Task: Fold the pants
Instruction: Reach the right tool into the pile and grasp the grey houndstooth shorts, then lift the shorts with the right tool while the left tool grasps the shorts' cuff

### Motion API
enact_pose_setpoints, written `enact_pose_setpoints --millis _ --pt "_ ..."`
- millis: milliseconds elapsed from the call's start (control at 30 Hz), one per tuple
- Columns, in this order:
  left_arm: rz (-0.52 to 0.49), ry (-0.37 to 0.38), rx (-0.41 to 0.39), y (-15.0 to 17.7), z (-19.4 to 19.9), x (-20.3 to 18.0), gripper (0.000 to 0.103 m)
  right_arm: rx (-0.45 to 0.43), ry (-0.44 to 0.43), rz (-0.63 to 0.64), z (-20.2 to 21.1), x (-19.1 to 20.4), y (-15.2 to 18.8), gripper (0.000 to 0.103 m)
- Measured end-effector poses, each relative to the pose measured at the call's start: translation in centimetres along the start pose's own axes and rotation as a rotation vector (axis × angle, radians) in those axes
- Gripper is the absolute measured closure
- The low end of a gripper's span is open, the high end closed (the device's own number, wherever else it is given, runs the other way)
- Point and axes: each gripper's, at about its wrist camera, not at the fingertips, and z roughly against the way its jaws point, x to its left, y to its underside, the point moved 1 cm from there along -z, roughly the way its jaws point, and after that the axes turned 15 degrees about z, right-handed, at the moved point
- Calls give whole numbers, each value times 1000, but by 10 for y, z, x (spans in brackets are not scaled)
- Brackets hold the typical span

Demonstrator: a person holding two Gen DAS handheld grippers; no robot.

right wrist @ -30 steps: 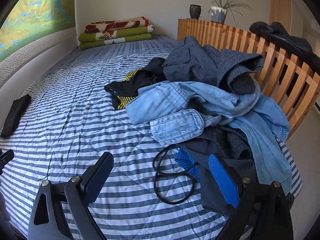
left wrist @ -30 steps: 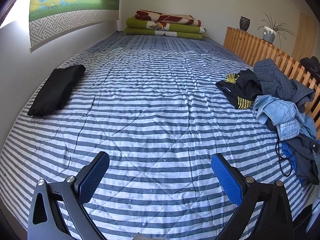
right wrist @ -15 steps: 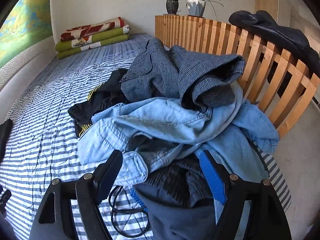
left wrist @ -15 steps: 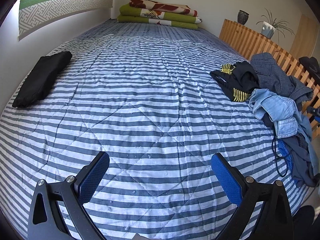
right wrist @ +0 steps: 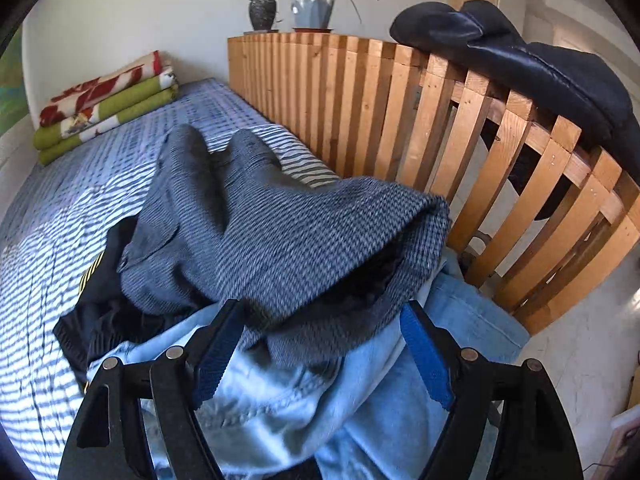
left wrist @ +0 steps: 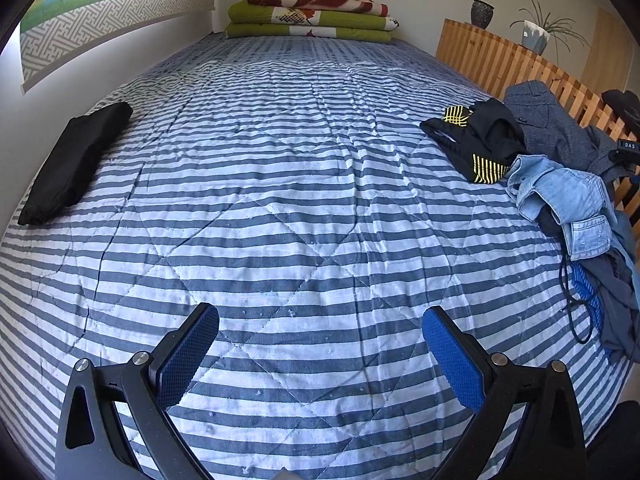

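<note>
A heap of pants lies at the bed's right edge. Grey checked pants (right wrist: 280, 232) top it, over light blue jeans (right wrist: 280, 400) and a black-and-yellow garment (right wrist: 100, 312). My right gripper (right wrist: 320, 308) is open just above the heap, and the grey pants' hem lies between its fingers without touching the pads. In the left wrist view the same heap shows grey pants (left wrist: 560, 128) and jeans (left wrist: 568, 192). A folded black pair (left wrist: 72, 160) rests at the far left. My left gripper (left wrist: 320, 314) hangs open and empty over the striped bedspread (left wrist: 300, 180).
A wooden slatted rail (right wrist: 400, 120) runs along the bed's right side with a dark jacket (right wrist: 520, 60) draped on it. Folded blankets (left wrist: 312, 16) lie at the bed's far end. A dark blue garment with a black cord (left wrist: 600, 300) lies at the heap's near end.
My right gripper swung from the dark blue garment and cord across the heap to the grey pants, and its jaws narrowed a little. The left gripper sank slightly toward the bedspread.
</note>
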Motion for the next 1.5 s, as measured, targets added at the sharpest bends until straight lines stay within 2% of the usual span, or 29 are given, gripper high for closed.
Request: enact_pose_setpoints --millis 133,233,300,367,600,700,900,1000,1133,1233,1333,1400,1500 --pt "-2 4 6 0 -4 -1 1 22 -7 3 -16 2 -15 26" --pt "7 9 14 -2 -6 -1 1 16 25 33 -19 10 -23 28" --pt "12 11 15 -3 -6 1 1 26 23 59 -19 15 -26 51" --pt "18 12 15 -4 -6 2 1 36 6 74 -19 18 -27 84" --pt "76 -10 -4 -10 0 19 1 -2 25 126 11 26 -26 87" --pt "83 -1 -12 -11 7 25 7 -48 5 151 37 32 -26 89" --pt "86 -6 -62 -15 29 38 7 -155 -81 226 100 71 -30 90" --pt "104 -6 -94 -19 43 49 7 -210 -158 280 137 105 -30 91" --pt "133 -9 -126 -28 61 71 7 -274 -280 404 192 168 -10 91" --pt "156 -28 -166 -35 76 91 7 -287 -386 510 225 223 19 91" --pt "185 -65 -215 -42 90 115 7 -297 -545 603 258 283 62 93" --pt "213 -93 -237 -46 96 133 7 -310 -609 658 276 316 86 93" --pt "260 -101 -233 -47 99 155 7 -258 -740 740 278 355 117 93"
